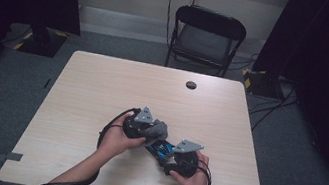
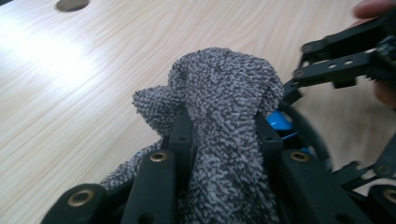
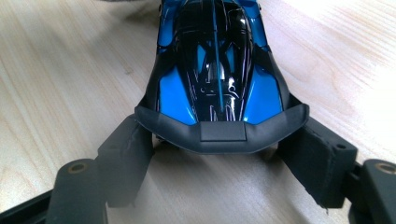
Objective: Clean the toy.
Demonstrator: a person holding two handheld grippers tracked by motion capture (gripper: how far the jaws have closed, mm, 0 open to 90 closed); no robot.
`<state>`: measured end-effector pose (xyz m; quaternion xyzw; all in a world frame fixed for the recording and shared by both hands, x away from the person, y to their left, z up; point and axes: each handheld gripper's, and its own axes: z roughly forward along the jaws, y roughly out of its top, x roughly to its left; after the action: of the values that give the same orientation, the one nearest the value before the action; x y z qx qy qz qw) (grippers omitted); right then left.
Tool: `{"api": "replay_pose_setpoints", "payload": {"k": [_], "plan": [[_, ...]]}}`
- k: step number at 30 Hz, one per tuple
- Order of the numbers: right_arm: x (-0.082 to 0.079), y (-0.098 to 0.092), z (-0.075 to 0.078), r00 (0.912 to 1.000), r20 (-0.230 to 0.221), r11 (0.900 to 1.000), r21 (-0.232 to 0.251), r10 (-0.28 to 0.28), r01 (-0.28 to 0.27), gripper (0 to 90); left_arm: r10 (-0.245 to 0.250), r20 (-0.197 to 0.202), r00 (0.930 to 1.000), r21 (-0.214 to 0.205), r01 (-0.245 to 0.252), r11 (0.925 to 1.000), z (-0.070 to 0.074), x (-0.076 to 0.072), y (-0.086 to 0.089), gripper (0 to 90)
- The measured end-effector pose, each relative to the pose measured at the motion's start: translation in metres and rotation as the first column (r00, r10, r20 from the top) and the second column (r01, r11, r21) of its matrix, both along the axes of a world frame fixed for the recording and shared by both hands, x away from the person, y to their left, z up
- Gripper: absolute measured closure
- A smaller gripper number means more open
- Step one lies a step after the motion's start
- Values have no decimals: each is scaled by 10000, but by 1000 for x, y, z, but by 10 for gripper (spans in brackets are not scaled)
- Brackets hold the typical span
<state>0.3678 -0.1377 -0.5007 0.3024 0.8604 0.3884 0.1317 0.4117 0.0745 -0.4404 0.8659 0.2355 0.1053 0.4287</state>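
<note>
I clamp my left gripper (image 2: 224, 140) on the soft cloth (image 2: 224, 102); my right gripper (image 3: 219, 154) grips the slick, hard toy car (image 3: 217, 60) by its sides.

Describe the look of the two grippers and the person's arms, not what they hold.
Both grippers are black. The left gripper and the right gripper each carry a grey three-cornered plate on top. Their jaws are flat black bars with brass-coloured rivets, and the right gripper's jaws end in thick black pads. A black cable loops from each. The forearms are bare, with no sleeves in view.
</note>
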Motion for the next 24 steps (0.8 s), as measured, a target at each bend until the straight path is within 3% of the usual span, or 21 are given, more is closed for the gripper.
{"api": "replay_pose_setpoints", "payload": {"k": [8,10,15,24], "plan": [[0,0,0,10000,7,10000,0,2,-2,268,-438,-228,9988,-136,435,9990,-4,-9,-19,685],[0,0,0,10000,-7,10000,6,-6,6,268,-578,-353,9977,93,582,9983,-9,-14,-27,685],[0,0,0,10000,6,10000,2,2,-2,268,-751,-464,9961,-79,748,9972,-18,-22,-34,686],[0,0,0,10000,7,10000,-4,-6,6,268,-888,-52,9960,-135,887,9960,-23,-27,-34,686]]}}
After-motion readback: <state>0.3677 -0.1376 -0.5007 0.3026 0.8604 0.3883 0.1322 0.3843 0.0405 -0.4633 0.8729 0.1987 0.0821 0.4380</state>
